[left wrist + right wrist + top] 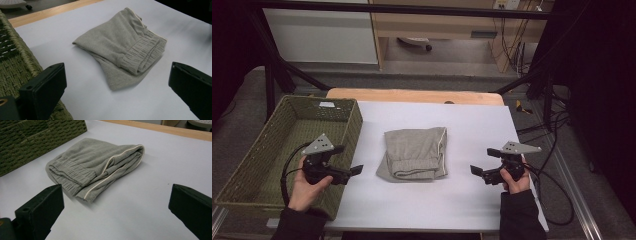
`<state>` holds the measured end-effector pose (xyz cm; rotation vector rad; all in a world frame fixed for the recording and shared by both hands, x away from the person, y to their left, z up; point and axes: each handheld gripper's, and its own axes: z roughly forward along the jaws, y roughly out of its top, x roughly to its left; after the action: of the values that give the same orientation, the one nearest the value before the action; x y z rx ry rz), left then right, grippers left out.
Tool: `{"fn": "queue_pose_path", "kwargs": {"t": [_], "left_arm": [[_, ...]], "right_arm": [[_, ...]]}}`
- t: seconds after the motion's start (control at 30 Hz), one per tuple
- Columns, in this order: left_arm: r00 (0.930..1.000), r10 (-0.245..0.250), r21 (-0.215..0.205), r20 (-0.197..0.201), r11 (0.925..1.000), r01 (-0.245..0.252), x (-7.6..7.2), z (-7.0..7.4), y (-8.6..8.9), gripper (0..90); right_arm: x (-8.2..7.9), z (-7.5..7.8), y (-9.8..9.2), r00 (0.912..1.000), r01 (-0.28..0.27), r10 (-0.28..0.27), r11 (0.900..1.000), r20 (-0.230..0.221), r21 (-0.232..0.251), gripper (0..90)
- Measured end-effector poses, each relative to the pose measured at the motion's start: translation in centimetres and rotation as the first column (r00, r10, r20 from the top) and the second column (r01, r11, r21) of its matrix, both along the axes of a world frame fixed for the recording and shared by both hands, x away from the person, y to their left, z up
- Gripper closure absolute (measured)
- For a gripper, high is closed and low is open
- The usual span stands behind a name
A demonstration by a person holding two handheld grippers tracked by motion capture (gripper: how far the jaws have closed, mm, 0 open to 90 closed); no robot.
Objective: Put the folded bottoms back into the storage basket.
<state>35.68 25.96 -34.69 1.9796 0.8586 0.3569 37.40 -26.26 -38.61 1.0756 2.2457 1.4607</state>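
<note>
The folded garment [415,154] is light grey, with a ribbed waistband in the same grey and a thin cream-white stripe along one seam. The basket [242,170] is olive green with a woven pattern. The table cover [412,205] is plain white; the table edge [412,95] beyond it is light wood. Both grippers, left [354,171] and right [477,171], are black, and each carries a grey triangular plate. The sleeves [522,217] are black.
</note>
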Motion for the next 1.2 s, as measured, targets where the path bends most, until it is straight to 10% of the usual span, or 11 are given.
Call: {"fn": "queue_pose_path", "kwargs": {"t": [1.2], "left_arm": [[0.9988, 0.040, 0.002, 0.026, 0.9992, -0.040, -0.6, 1.7, -0.6, 0.6]], "right_arm": [[0.1, -0.1, -0.1, 1.0000, -0.003, 0.003, 1.000, -0.007, 0.009, 0.6]]}}
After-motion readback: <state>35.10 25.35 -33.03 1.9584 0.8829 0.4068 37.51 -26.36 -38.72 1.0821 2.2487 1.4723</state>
